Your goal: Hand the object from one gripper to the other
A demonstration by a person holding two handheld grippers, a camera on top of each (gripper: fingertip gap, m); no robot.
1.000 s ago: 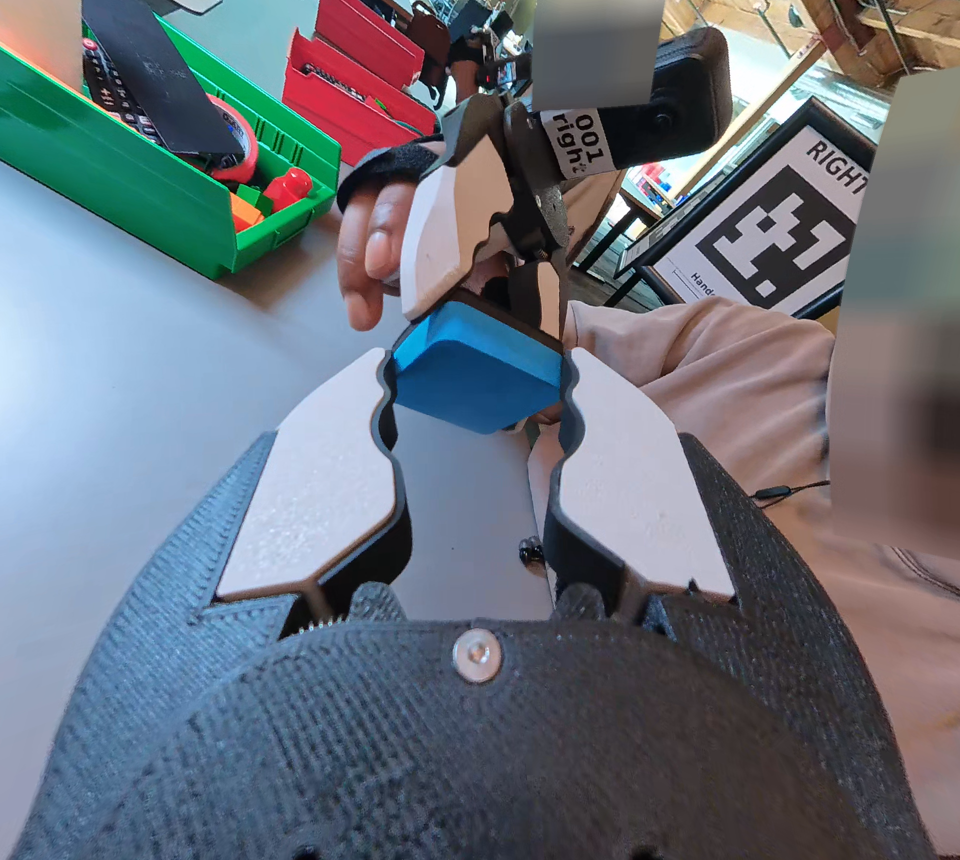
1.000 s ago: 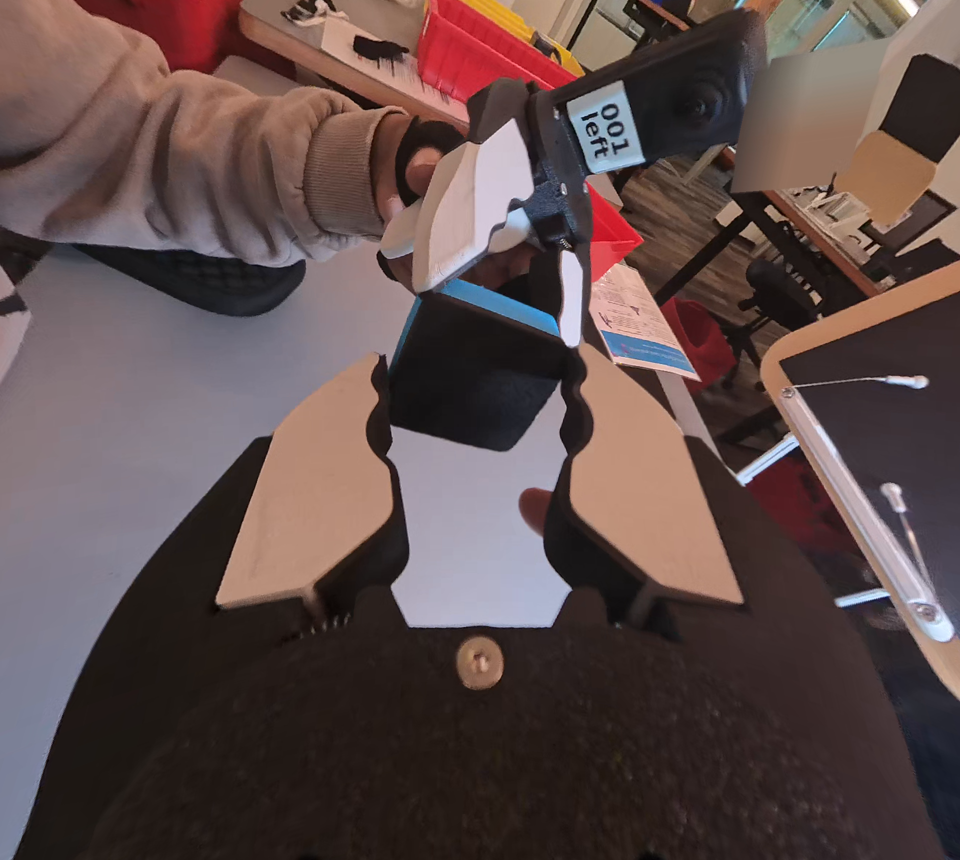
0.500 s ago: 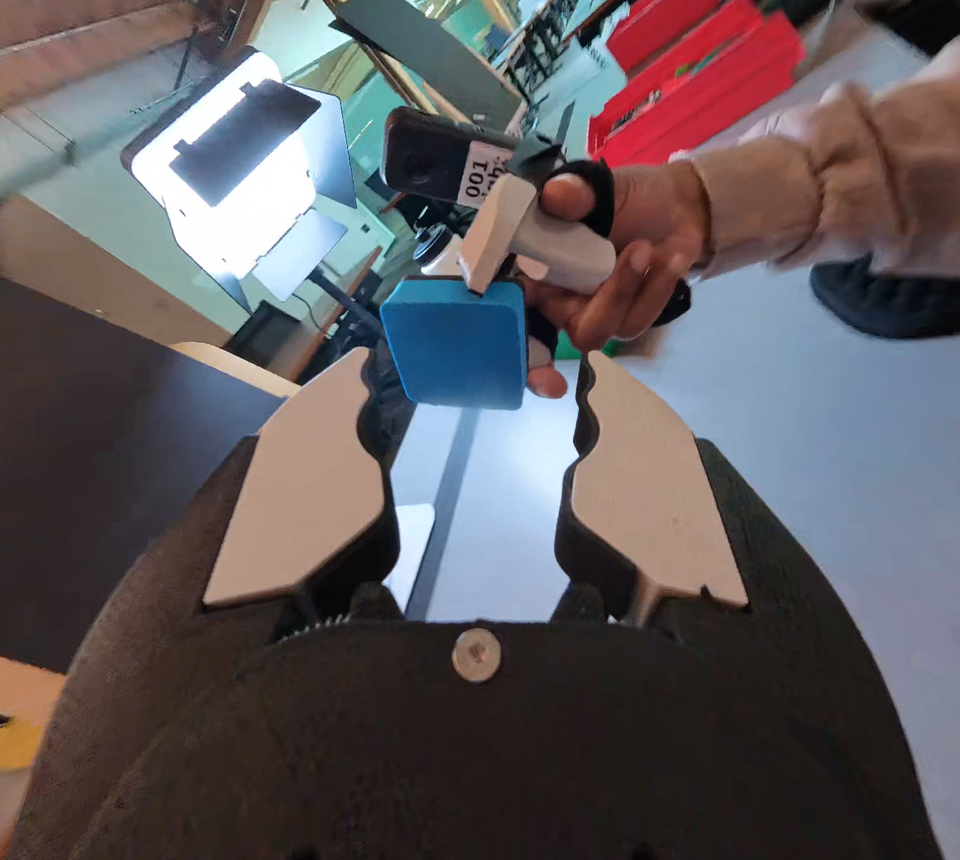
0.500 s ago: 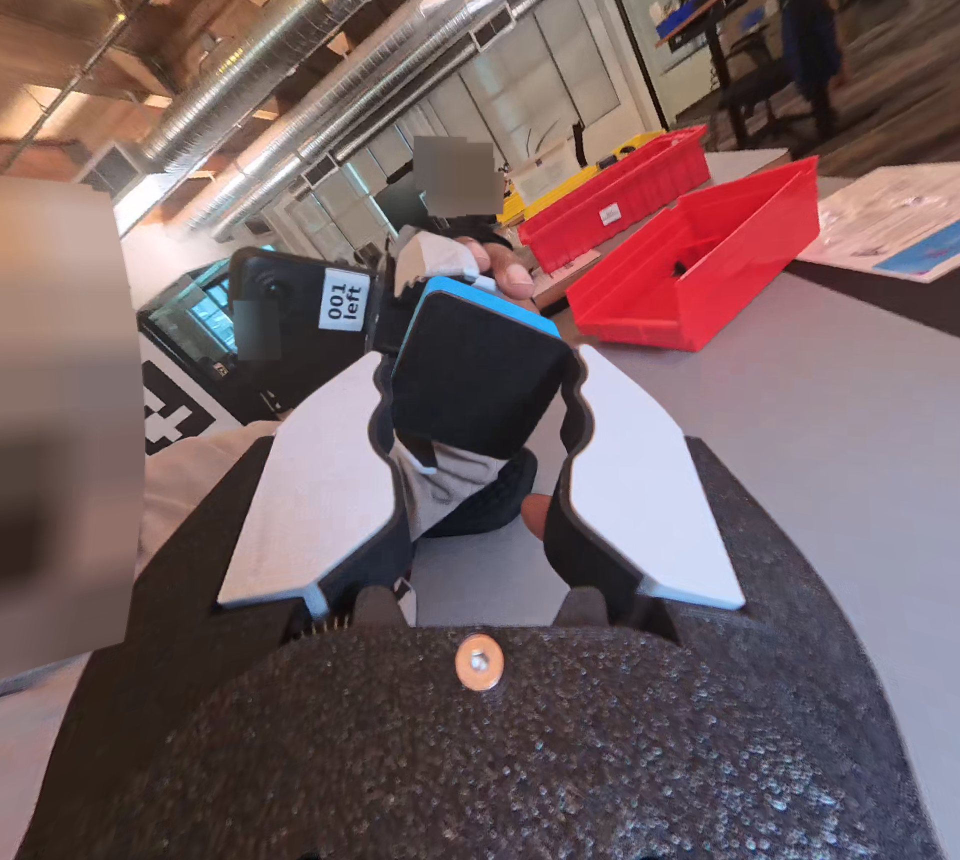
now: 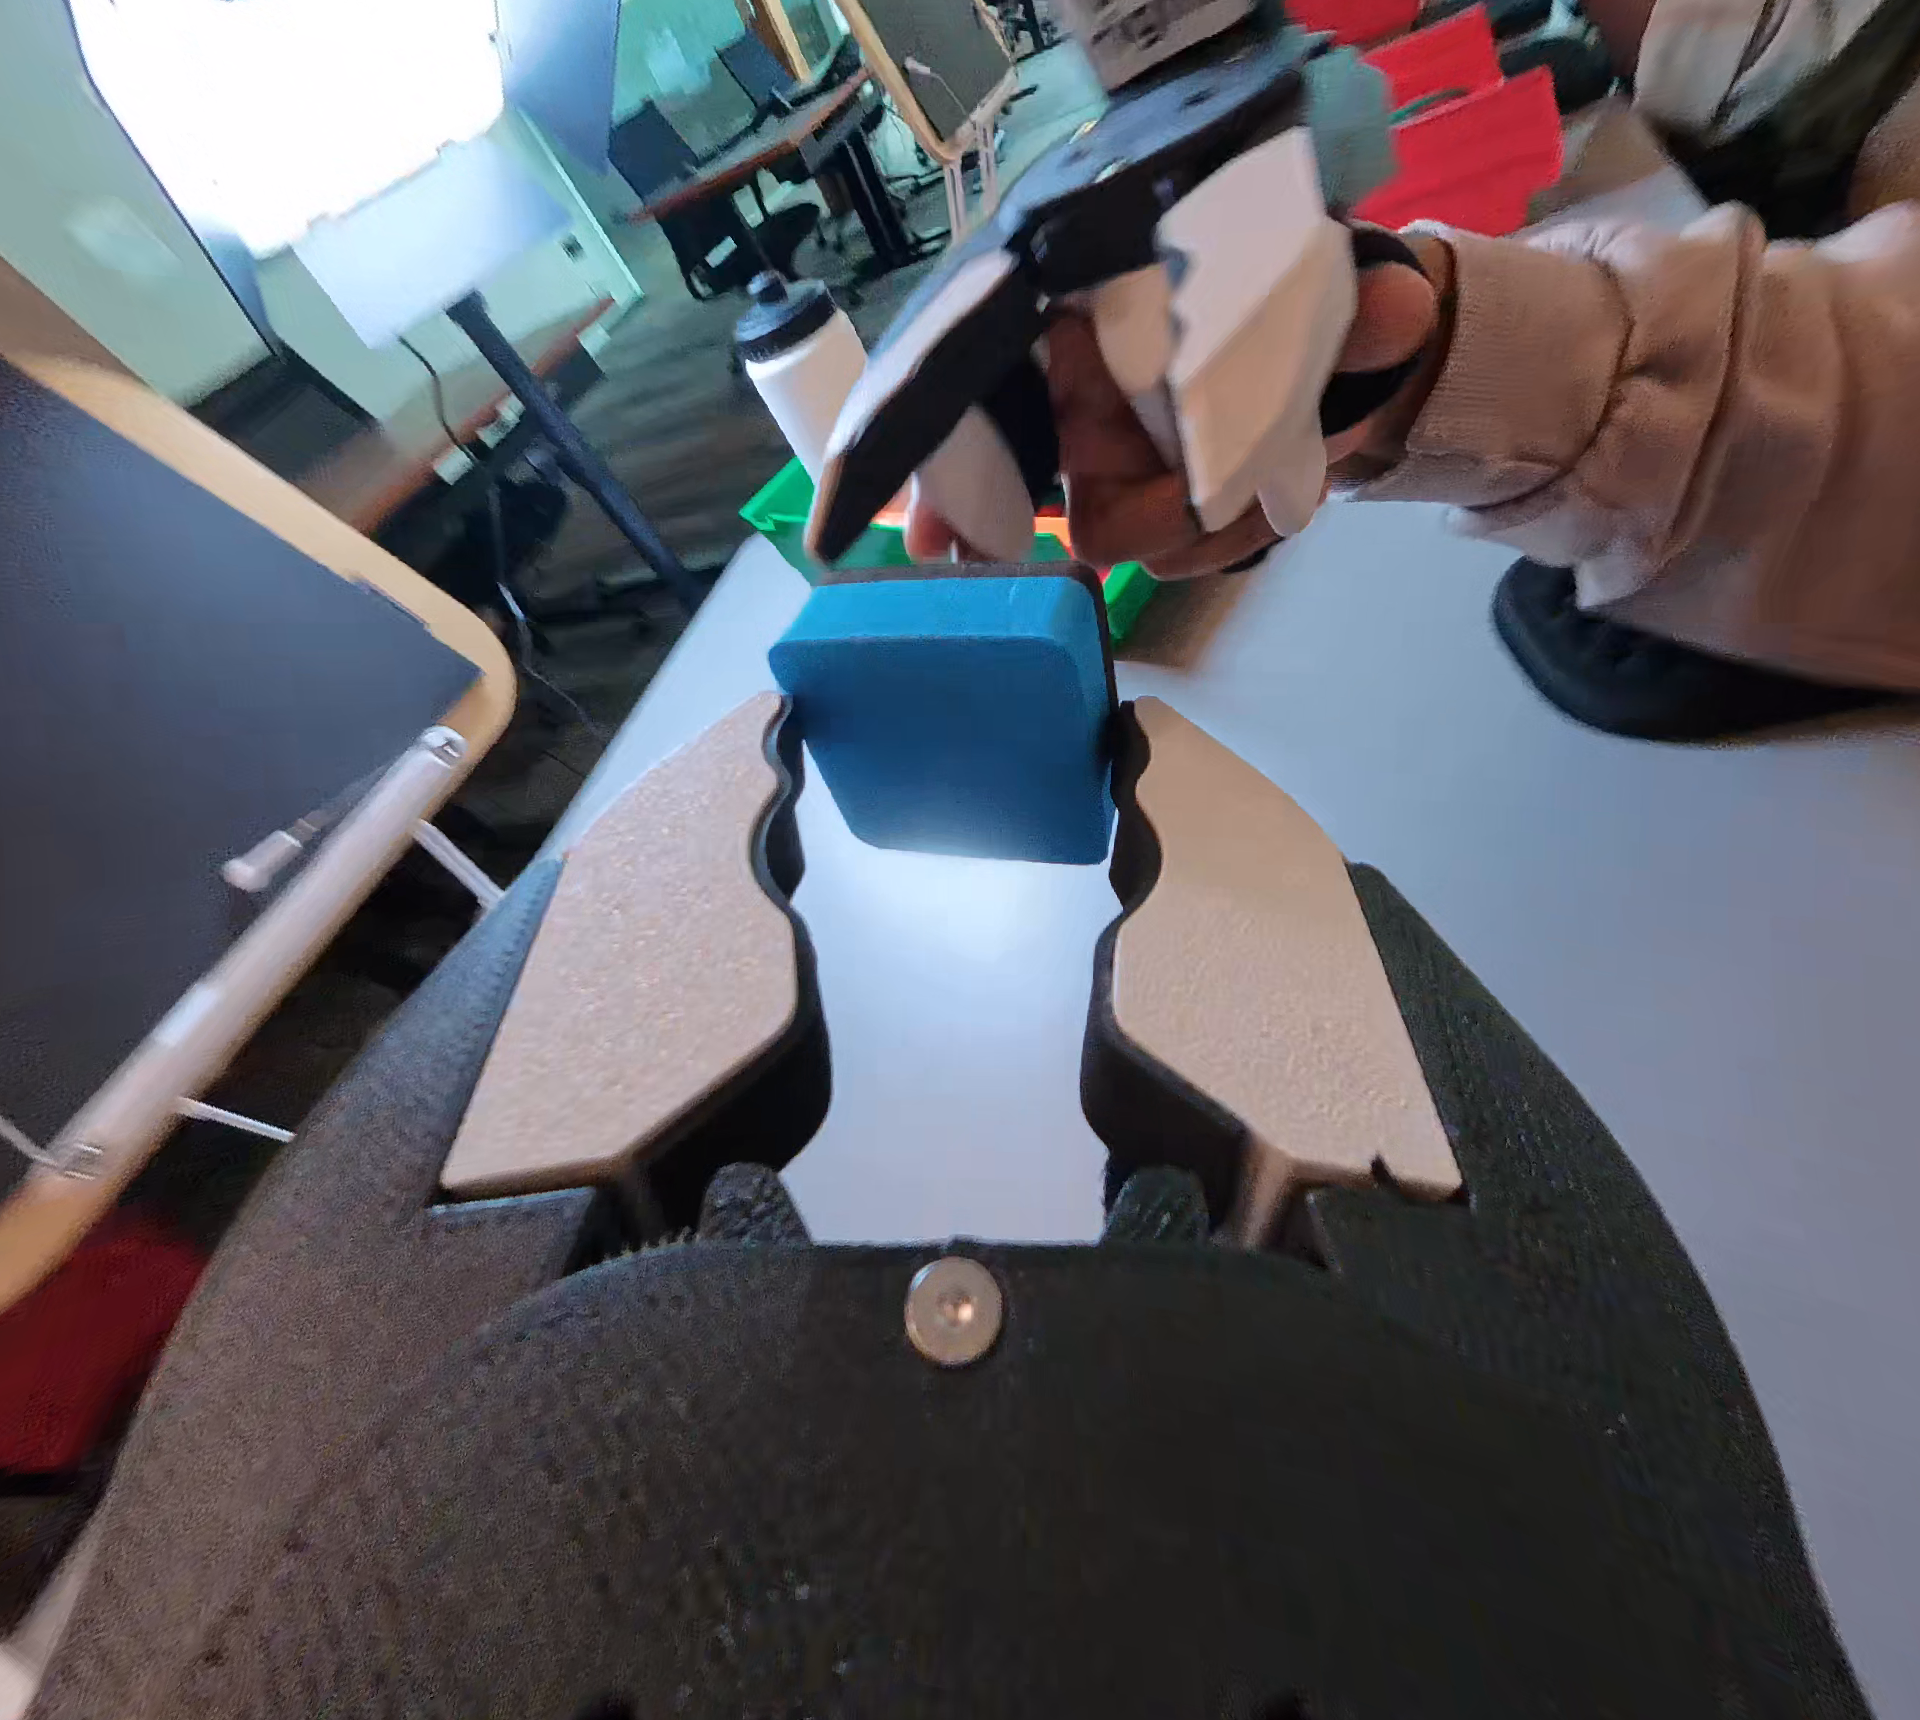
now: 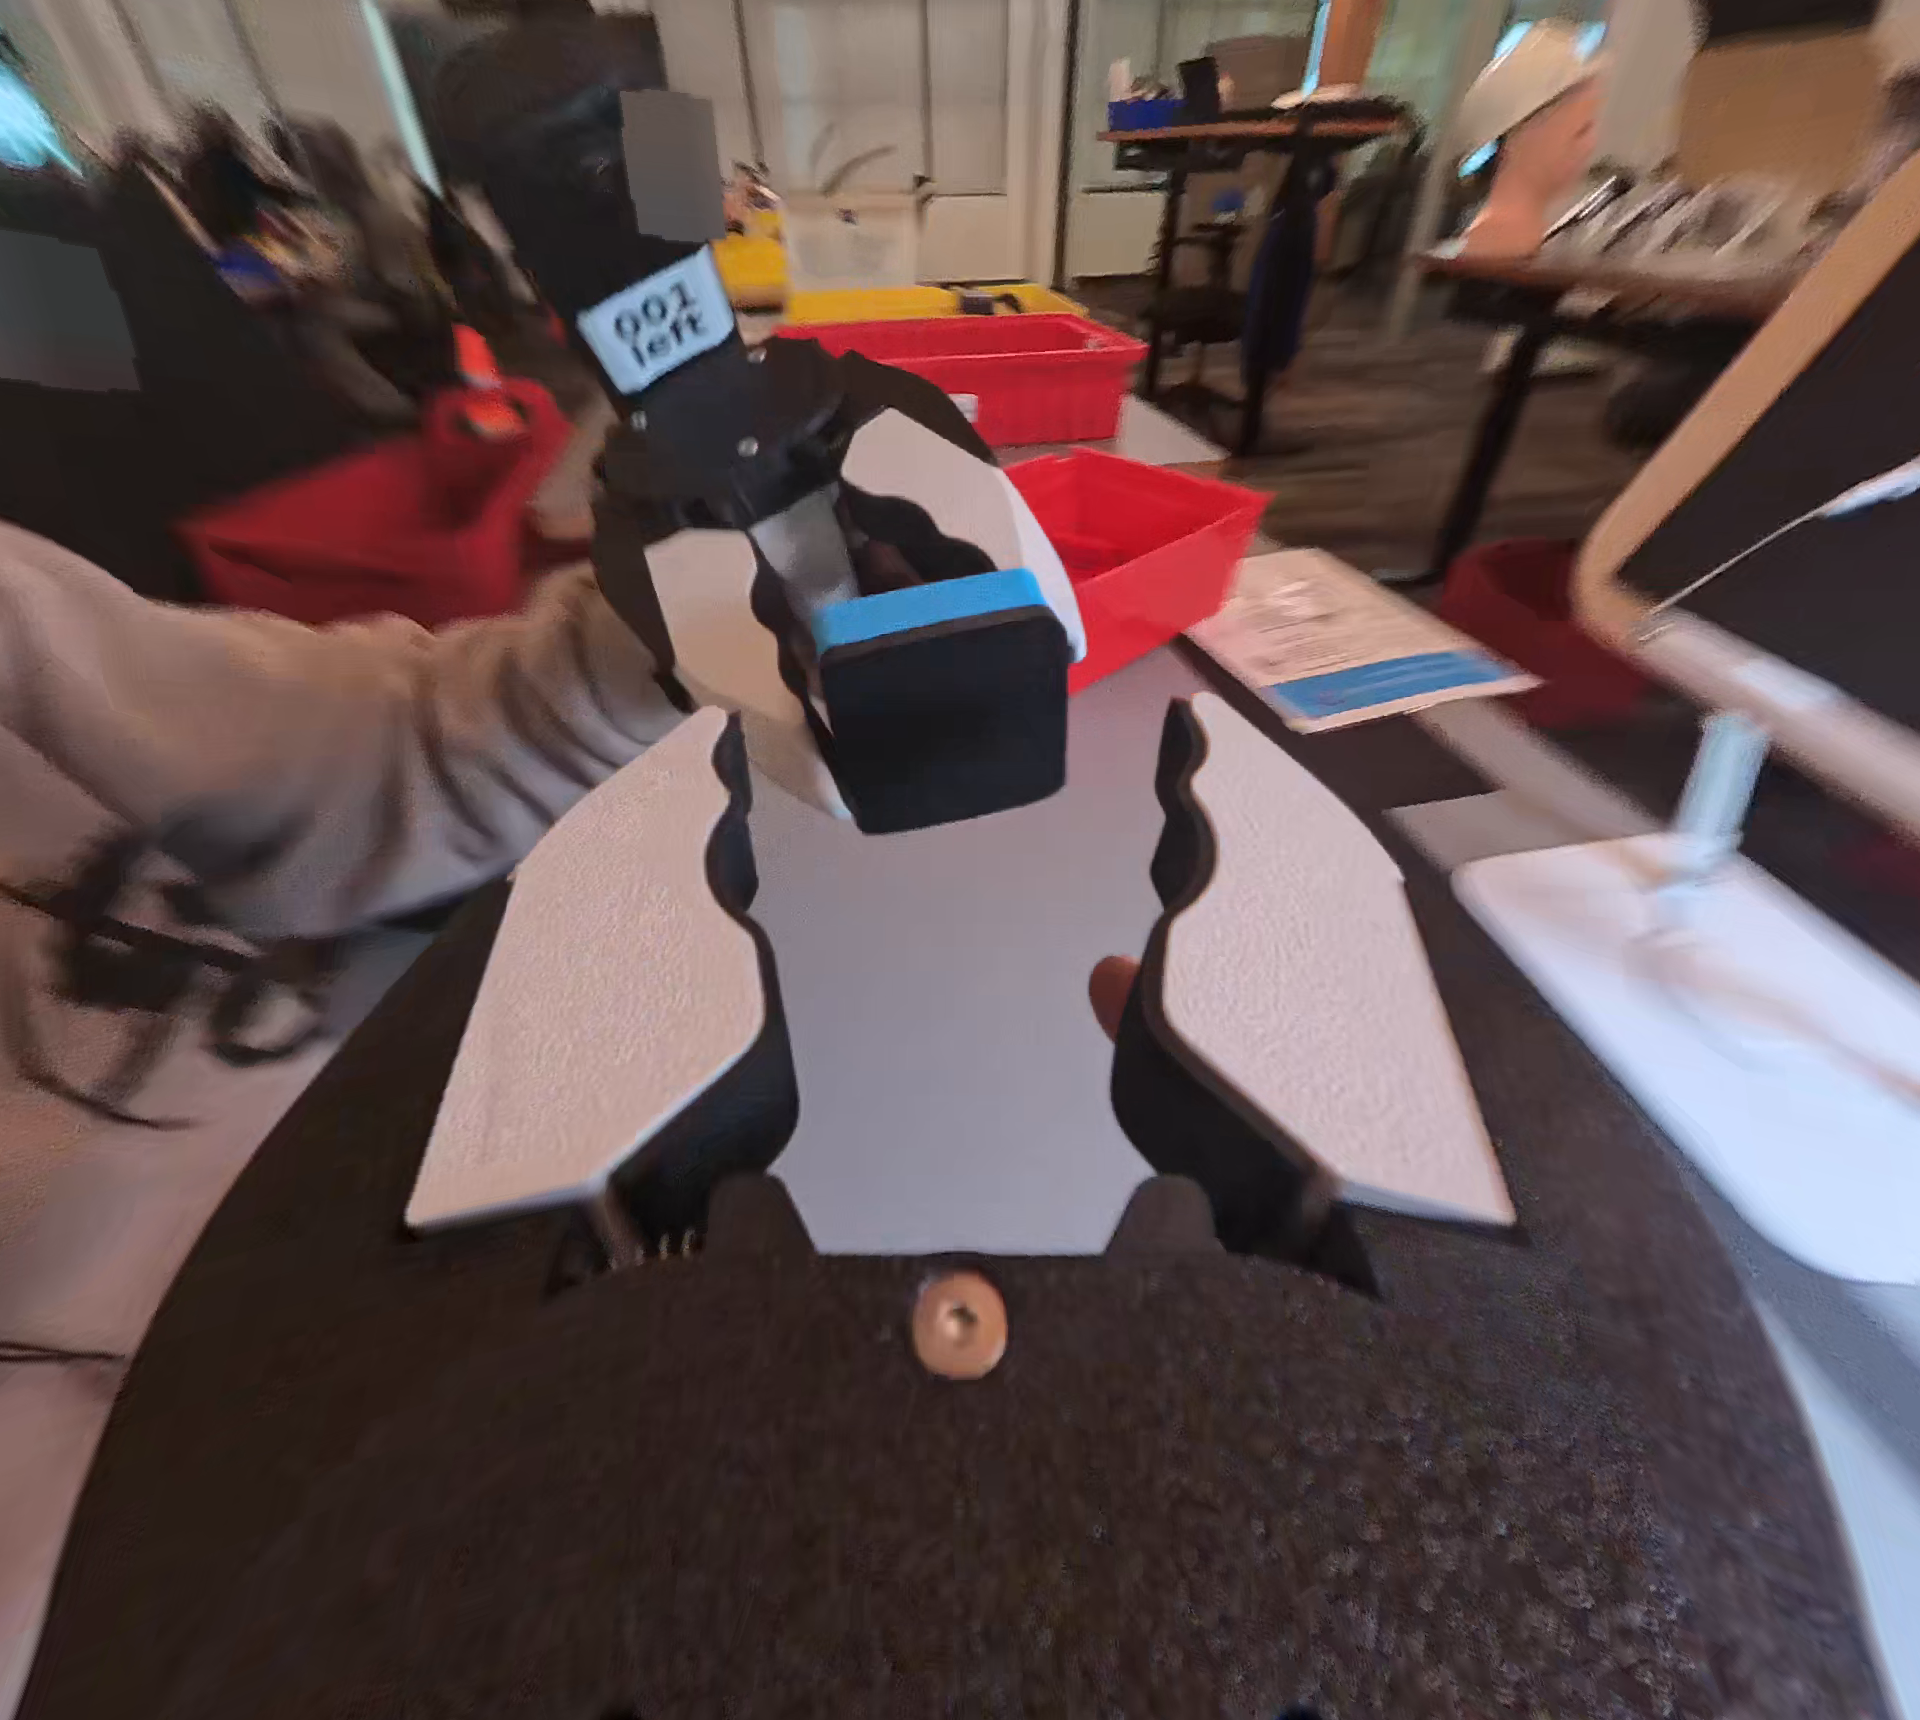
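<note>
A block with a blue face (image 5: 951,725) and a black face (image 6: 951,725) is held above the grey table (image 5: 1507,891). My left gripper (image 5: 956,714) is shut on it, fingertips pressing its two sides. My right gripper (image 6: 948,720) is wide open and empty; the block hangs just beyond its fingertips, touching neither. In the left wrist view the right gripper (image 5: 1023,527) hovers open just above the block's far edge, held by a hand in a beige sleeve (image 5: 1662,423). In the right wrist view the left gripper (image 6: 935,621) shows behind the block.
A green bin (image 5: 774,507) and a white bottle (image 5: 800,382) lie beyond the block. Red bins (image 6: 1132,548) and a sheet of paper (image 6: 1351,652) sit on the table's far side. A black board in a wooden frame (image 5: 156,735) stands left, on a white base (image 6: 1662,995). Both grippers' tips are close together, under 4 cm apart.
Half a second ago my right gripper held the block and my left was open around it. Now my left has shut on it and my right has opened and drawn back.
</note>
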